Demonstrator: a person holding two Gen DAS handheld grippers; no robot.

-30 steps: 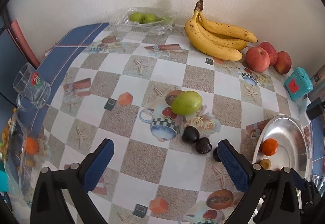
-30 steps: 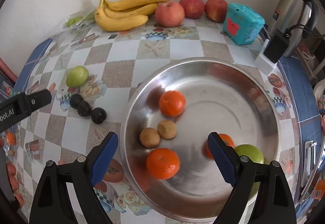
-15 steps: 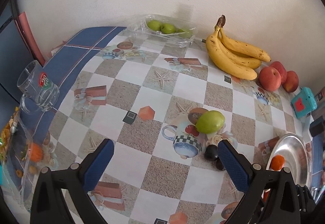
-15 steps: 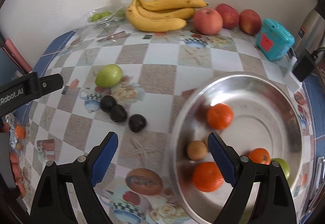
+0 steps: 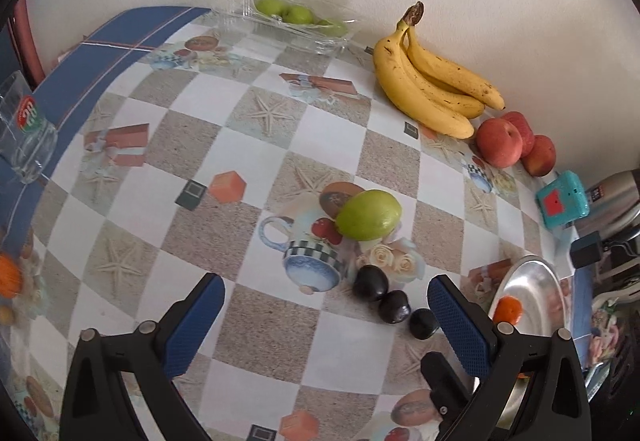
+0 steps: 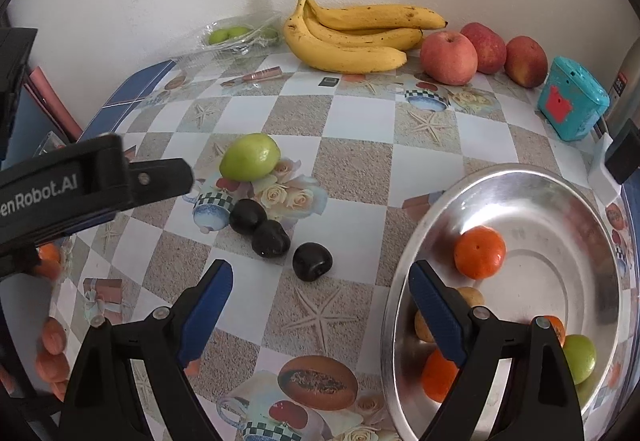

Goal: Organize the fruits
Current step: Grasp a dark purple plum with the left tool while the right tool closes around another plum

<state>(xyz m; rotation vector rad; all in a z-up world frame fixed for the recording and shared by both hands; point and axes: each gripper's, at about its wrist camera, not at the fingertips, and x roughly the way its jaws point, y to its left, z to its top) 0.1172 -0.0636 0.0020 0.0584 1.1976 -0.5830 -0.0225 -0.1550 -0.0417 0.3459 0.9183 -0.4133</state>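
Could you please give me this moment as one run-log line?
left gripper: open, empty | right gripper: open, empty | green fruit, three dark plums: on table | steel bowl: holds oranges

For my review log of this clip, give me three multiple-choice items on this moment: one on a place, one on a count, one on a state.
1. Where does the loose green oval fruit lie?
A. In the round metal tray
B. On the checked tablecloth beside the dark plums
C. On top of the bananas

2. How many small dark plums lie on the cloth?
A. Three
B. One
C. Five

3. How is the right hand-held gripper?
A. Shut on an orange
B. Shut on a plum
C. Open, holding nothing

Answers:
1 B, it rests on the cloth just behind the plums, outside the tray.
2 A, three dark round fruits sit in a row.
3 C, its blue pads stand wide apart with only cloth between them.
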